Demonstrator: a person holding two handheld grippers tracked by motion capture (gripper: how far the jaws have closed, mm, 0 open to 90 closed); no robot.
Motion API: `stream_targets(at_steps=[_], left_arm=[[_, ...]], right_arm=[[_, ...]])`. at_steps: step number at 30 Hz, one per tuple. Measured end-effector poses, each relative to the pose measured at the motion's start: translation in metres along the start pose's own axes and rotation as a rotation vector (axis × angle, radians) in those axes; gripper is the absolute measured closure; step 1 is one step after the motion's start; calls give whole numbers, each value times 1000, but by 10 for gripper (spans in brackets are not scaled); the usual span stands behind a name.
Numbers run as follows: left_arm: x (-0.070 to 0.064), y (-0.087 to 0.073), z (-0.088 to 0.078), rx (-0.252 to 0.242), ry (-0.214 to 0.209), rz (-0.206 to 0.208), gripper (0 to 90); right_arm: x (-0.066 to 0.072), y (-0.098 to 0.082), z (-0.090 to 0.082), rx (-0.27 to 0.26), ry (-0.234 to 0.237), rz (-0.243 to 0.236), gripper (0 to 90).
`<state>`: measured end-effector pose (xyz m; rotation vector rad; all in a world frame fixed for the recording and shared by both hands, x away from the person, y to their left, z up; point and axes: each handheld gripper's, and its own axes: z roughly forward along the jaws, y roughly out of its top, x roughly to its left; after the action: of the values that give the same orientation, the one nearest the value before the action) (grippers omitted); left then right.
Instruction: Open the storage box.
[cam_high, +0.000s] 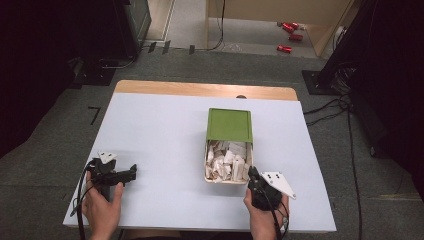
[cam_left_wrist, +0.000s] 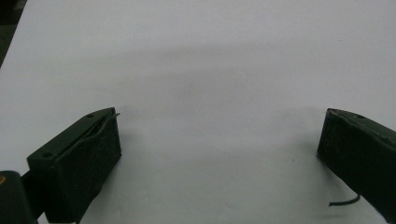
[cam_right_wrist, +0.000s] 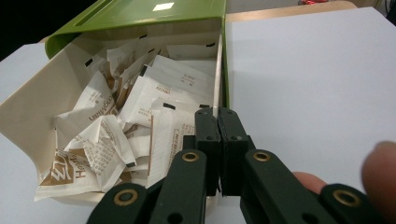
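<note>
Nearest me, my left gripper (cam_high: 134, 172) rests on the pale blue tabletop (cam_high: 165, 145), jaws spread wide with nothing between them. My right gripper (cam_high: 253, 172) has its jaws pressed together, empty, tips at the near right corner of the cream rectangular box (cam_high: 206, 165). The white paper sachets (cam_right_wrist: 140, 107) lie loose inside. Farther back, the green sliding lid (cam_high: 229, 125) covers the box's far half.

Lab: black curtains (cam_high: 45, 60), floor cables (cam_high: 325, 107)

Glossy green plastic lid (cam_right_wrist: 140, 14), crinkled paper sachets (cam_right_wrist: 140, 107).
</note>
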<state>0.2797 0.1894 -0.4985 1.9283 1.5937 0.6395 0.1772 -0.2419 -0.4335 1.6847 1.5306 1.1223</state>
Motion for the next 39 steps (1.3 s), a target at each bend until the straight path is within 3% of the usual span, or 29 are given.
stream_targets(at_steps=[16,31,34,37,39], left_arm=[[0,0,0,0,0,0,0],[0,0,0,0,0,0,0],[0,0,0,0,0,0,0],[0,0,0,0,0,0,0],[0,0,0,0,0,0,0]], right_arm=[[-3,-12,-17,-6,9,2,900],[-3,-19,-23,-11,13,4,900],[-3,-20,-23,-14,25,20,875],[-7,-18,-24,-27,74,60,745],[-7,-16,-25,-19,93,53,708]])
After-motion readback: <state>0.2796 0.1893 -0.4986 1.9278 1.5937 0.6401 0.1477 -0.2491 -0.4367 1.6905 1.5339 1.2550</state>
